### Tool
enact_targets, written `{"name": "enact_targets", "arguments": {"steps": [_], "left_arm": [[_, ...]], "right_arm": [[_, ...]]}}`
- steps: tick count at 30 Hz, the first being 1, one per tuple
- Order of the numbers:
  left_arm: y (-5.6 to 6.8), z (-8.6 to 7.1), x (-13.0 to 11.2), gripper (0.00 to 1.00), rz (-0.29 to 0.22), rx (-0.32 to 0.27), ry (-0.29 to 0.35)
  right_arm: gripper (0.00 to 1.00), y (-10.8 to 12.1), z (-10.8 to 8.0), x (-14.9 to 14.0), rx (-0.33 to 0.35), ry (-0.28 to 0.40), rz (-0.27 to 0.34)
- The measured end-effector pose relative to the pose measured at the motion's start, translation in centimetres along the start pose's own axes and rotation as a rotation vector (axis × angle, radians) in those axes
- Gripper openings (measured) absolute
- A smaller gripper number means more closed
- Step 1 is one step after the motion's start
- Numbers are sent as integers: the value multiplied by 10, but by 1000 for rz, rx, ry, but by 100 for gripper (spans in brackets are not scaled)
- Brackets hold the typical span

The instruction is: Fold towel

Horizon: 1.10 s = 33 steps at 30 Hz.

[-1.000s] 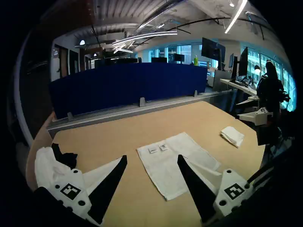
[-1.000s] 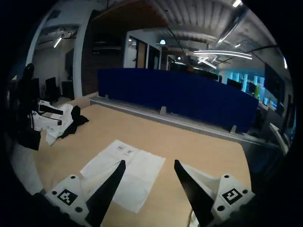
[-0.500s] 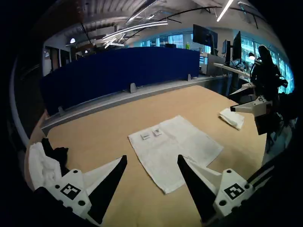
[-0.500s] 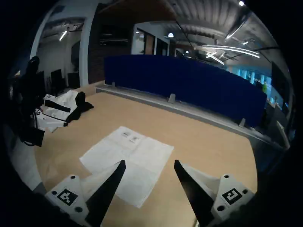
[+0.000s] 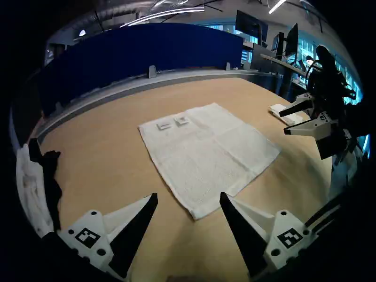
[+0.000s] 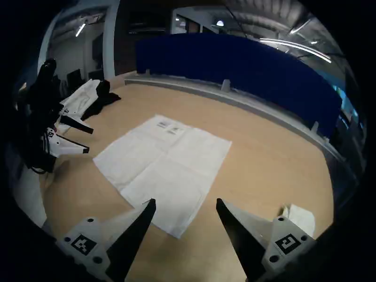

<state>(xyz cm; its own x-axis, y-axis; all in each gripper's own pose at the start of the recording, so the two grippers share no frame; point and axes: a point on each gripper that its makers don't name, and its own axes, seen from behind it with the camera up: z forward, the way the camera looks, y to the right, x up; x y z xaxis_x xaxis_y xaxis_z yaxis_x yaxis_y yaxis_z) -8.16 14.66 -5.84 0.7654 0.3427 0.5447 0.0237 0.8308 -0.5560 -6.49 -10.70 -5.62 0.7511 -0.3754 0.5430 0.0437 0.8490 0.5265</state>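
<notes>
In the left gripper view, a white terry towel (image 5: pixel 207 145) lies flat on the tan wooden bench (image 5: pixel 108 155), its near corner between the spread fingers of the left hand-held gripper (image 5: pixel 187 197). The right gripper view shows the right hand-held gripper (image 6: pixel 184 203) spread at the towel's near edge, a folded white cloth (image 6: pixel 301 218) beside it.

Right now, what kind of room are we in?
Probably an open-plan office or lab: a long blue partition behind the wooden table, monitors beyond it, and strip lights overhead.
</notes>
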Motion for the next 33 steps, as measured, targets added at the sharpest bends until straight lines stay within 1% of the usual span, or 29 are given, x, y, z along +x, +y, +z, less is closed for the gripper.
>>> {"name": "enact_targets", "arguments": {"steps": [4,8,12,14,18,19,24,26,28,29,33], "left_arm": [[5,8,-18,97,-17,-10,-38],[10,14,-28,94,-37,-20,-58],[13,17,-34,89,-51,-16,-82],[14,19,-35,87,-55,-13,-92],[20,20,-35,87,-51,-21,-96],[21,20,-36,87,-49,-25,-103],[26,23,-41,84,-31,-25,-130],[26,23,-42,83,-24,-18,-135],[25,23,-42,81,-23,-12,-141],[25,23,-42,80,-23,-9,-144],[21,24,-43,68,-25,6,-153]], "right_arm": [[99,-6,10,-20,11,-35,3],[98,-10,15,-34,20,-56,10],[93,-10,18,-46,18,-77,16],[89,-9,19,-52,18,-87,21],[74,-8,21,-60,19,-102,45],[71,-8,21,-62,20,-105,52],[68,-11,21,-71,32,-127,73],[62,-12,21,-75,32,-137,73],[54,-10,19,-76,27,-140,67],[53,-9,19,-76,24,-141,64],[52,-10,17,-76,26,-146,55]]}}
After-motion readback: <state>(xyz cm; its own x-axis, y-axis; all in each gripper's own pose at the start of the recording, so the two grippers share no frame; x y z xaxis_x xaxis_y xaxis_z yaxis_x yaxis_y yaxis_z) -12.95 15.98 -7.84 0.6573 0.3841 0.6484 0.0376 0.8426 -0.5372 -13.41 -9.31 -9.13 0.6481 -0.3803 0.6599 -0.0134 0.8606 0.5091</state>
